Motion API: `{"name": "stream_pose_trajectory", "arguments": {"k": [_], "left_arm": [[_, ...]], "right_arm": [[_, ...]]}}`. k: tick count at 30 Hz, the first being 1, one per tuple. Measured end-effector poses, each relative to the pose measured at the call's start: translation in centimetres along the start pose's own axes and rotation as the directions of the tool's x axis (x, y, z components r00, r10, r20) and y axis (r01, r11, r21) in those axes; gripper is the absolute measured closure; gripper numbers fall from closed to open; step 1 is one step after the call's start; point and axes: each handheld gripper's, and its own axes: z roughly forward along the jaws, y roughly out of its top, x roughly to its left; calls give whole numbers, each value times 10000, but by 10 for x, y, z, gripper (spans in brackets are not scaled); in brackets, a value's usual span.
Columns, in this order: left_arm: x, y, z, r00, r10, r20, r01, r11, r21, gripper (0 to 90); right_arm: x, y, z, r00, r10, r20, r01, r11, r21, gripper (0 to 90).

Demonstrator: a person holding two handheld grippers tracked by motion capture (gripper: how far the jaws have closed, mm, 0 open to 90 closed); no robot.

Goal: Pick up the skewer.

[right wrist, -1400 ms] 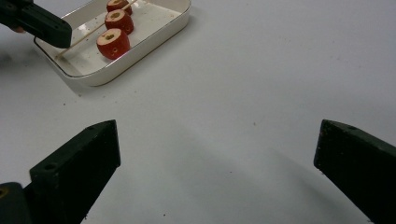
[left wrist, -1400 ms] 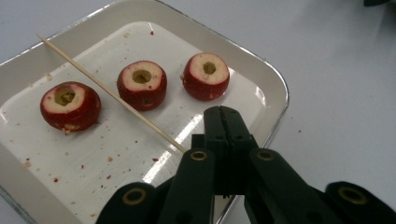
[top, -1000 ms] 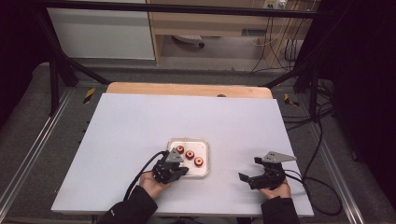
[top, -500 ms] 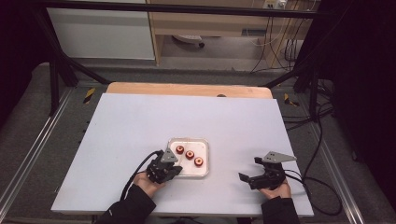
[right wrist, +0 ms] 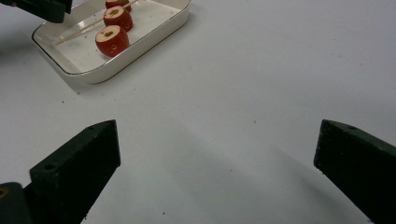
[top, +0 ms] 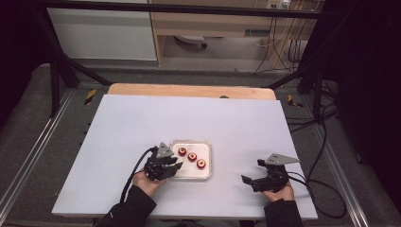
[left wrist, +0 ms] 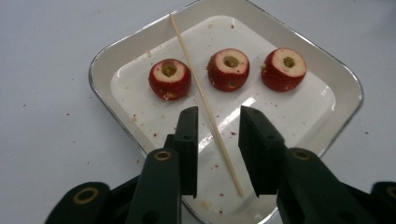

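Observation:
A white tray [left wrist: 348, 77] holds three cored red fruits [left wrist: 229, 69] in a row and a thin wooden skewer [left wrist: 196, 79] lying slantwise on its floor. My left gripper [left wrist: 217, 116] hangs over the tray's near corner. Its jaws have just been opening, and the skewer's near end lies between them with neither pad touching it. In the high view the left gripper [top: 176, 166] sits at the left edge of the tray [top: 208, 171]. My right gripper [top: 253, 171] rests to the right of the tray, open wide and with nothing in it [right wrist: 217, 140].
The tray [right wrist: 140, 51] stands on a white table top [top: 236, 123] with bare surface all round it. A wooden strip [top: 189, 91] borders the far edge. Cables [top: 326, 189] trail off the right side. Red crumbs dot the tray floor.
The left gripper has shifted slightly left, off the fruits and toward the tray's left edge. The right gripper has stayed where it was.

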Motion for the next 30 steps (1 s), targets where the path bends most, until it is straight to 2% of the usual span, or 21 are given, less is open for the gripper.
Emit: {"name": "stream_pose_trajectory", "arguments": {"k": [4, 6, 9, 14, 23, 24, 30], "left_arm": [[-1, 1, 7, 9996, -289, 37, 289, 9996, 77, 693], [-3, 1, 10, 9995, -283, -149, 286, 9995, 147, 720], [-4, 1, 14, 9984, -484, -280, 489, 9987, 169, 758], [-7, -1, 18, 9974, -568, -436, 566, 9984, -67, 789], [-9, -4, 21, 9950, -751, -655, 740, 9971, -191, 850], [-9, -5, 21, 9944, -823, -667, 810, 9965, -211, 875], [-8, -6, 20, 9936, -947, -608, 922, 9948, -425, 882]], "right_arm": [[0, 0, 0, 10000, 36, -9, -36, 10000, 14, 10], [0, 0, 0, 10000, 24, -9, -24, 10000, 1, 10], [0, 0, 0, 10000, -1, -9, 1, 10000, 3, 10], [0, 0, 0, 10000, 40, -22, -40, 10000, 1, 10], [0, 0, 0, 10000, 17, -37, -16, 10000, 19, 10], [0, 0, 0, 10000, -2, -34, 2, 10000, 27, 10], [0, 0, 1, 10000, -7, -38, 7, 10000, 36, 10]]}}
